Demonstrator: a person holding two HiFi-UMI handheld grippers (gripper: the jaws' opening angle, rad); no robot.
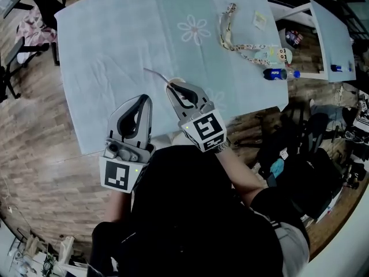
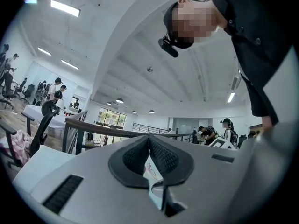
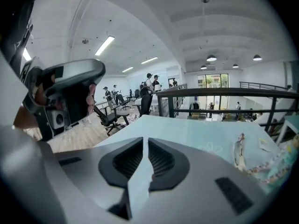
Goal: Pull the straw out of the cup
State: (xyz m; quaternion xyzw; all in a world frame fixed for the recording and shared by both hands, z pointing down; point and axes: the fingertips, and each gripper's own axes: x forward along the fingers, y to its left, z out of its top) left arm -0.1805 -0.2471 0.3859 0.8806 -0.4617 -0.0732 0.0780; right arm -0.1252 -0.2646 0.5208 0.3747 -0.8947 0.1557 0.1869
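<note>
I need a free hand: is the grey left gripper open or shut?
Shut, empty: in the left gripper view, the left gripper has its black ribbed pads touching at the tips, nothing between them.

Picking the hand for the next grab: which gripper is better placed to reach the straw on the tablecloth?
Right, most likely. In the head view the right gripper sits at the near end of the straw, jaws a slit apart. The left gripper is farther back by the table edge, jaws together.
</note>
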